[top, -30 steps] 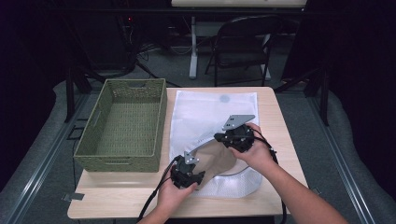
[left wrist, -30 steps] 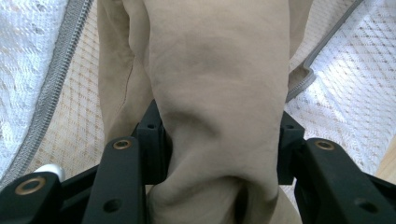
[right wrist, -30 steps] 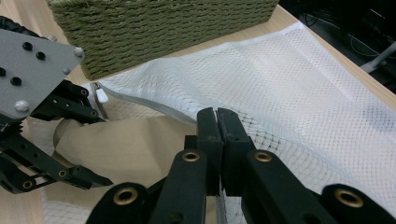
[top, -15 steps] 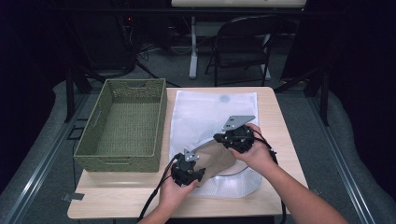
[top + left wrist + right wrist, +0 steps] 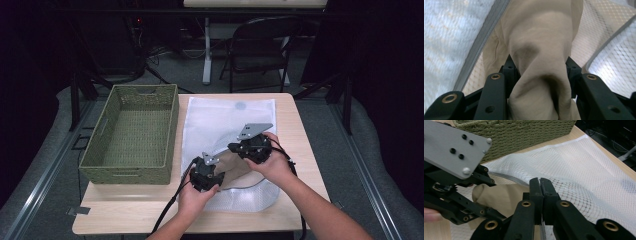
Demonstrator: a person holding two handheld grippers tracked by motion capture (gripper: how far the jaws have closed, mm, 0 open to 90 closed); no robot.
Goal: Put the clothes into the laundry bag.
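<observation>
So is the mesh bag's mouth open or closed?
Open: the right tool lifts the mesh bag edge, with the beige cloth partway through.

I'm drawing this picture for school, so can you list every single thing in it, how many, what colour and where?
Woven rectangular basket: one, olive green, left part of the table.
White mesh laundry bag: one, white, flat on the table right of the basket, its near edge lifted open.
Beige cloth garment: one, tan, bunched at the bag's mouth.
Light wooden table: one, pale wood, centre.
Black folding chair: one, black, behind the table.
Grey floor: grey, around the table.
Left gripper: one, black, jaws pressed on the beige garment, which they have just been closing on.
Right gripper: one, black, jaws shut on the bag's edge.
Person's hands: two, near edge of the table.
</observation>
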